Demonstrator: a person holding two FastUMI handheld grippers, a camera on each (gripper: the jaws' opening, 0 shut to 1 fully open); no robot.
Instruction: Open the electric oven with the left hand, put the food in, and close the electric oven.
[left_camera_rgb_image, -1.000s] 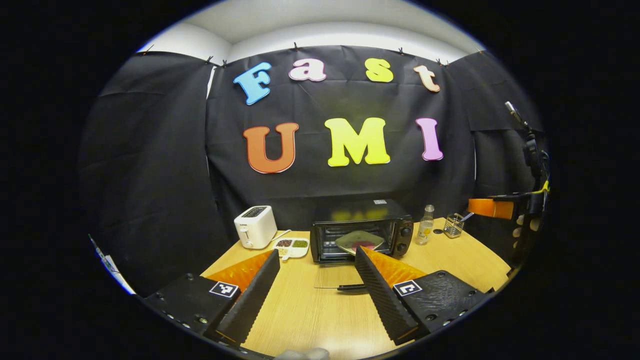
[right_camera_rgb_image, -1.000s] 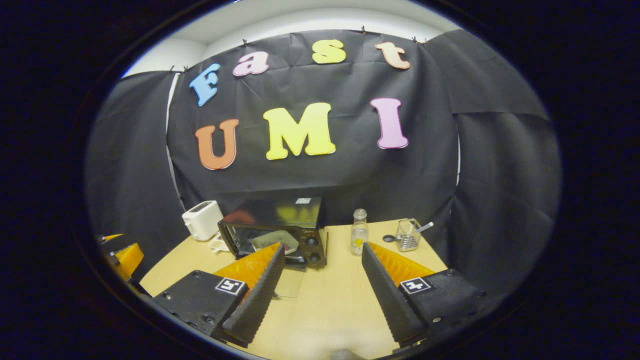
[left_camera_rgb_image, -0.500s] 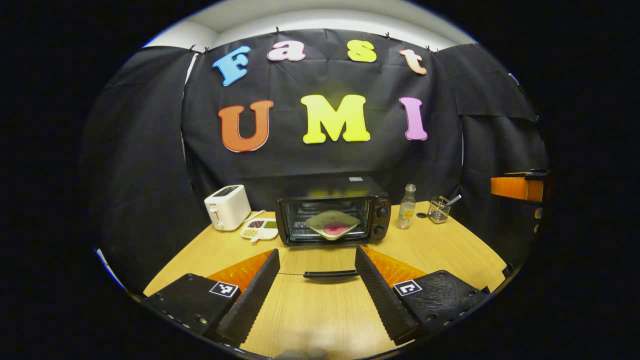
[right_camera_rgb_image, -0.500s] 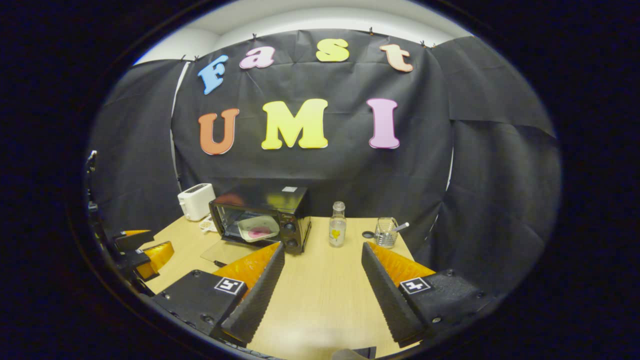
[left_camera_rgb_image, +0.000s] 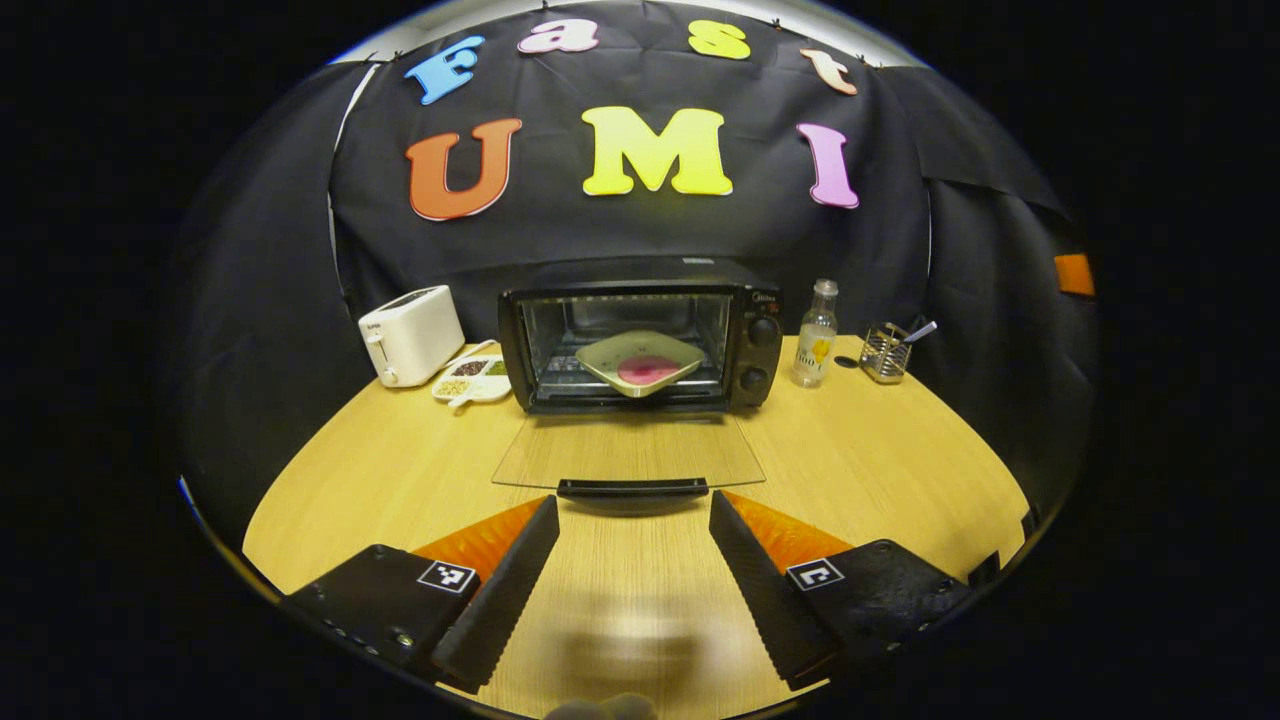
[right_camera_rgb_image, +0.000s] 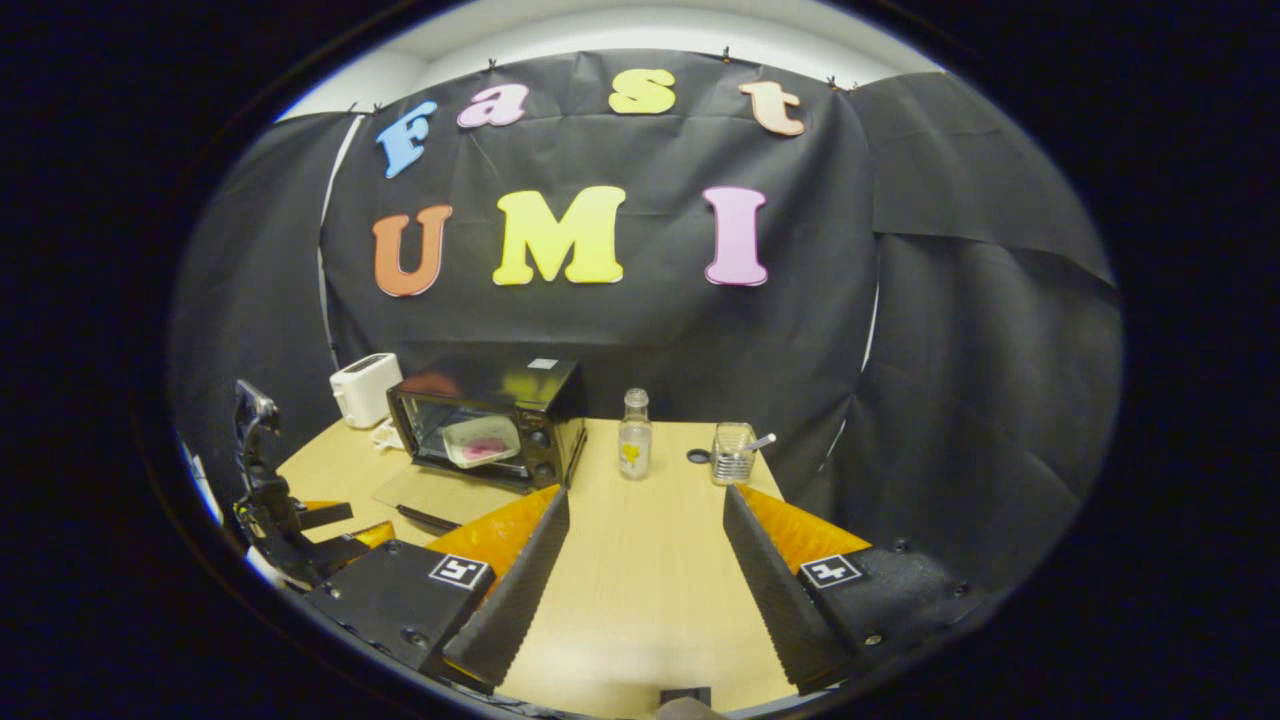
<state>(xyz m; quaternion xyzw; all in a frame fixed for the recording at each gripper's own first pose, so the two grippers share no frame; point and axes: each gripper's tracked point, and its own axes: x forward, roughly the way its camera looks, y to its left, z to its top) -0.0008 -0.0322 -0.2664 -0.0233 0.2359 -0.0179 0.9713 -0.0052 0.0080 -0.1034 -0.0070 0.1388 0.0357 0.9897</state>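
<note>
A black electric oven (left_camera_rgb_image: 640, 345) (right_camera_rgb_image: 490, 420) stands at the back of the wooden table with its glass door (left_camera_rgb_image: 628, 452) folded down flat. Inside it rests a pale square plate with pink food (left_camera_rgb_image: 641, 362) (right_camera_rgb_image: 480, 442). The door's dark handle (left_camera_rgb_image: 632, 488) lies just beyond my left gripper (left_camera_rgb_image: 633, 560), which is open and holds nothing. My right gripper (right_camera_rgb_image: 645, 570) is open and empty too, hovering over bare table to the right of the oven. In the right gripper view the left gripper (right_camera_rgb_image: 300, 525) sits low at the left edge.
A white toaster (left_camera_rgb_image: 410, 334) and a small divided dish of seeds (left_camera_rgb_image: 472, 378) stand left of the oven. To its right are a small clear bottle (left_camera_rgb_image: 815, 333) and a wire holder with a spoon (left_camera_rgb_image: 885, 350). Bare wooden table (left_camera_rgb_image: 400, 470) lies in front.
The left gripper has swung to face the oven squarely, with the door handle now just ahead of its fingers. The right gripper has drawn back and away to the right. Both stay open.
</note>
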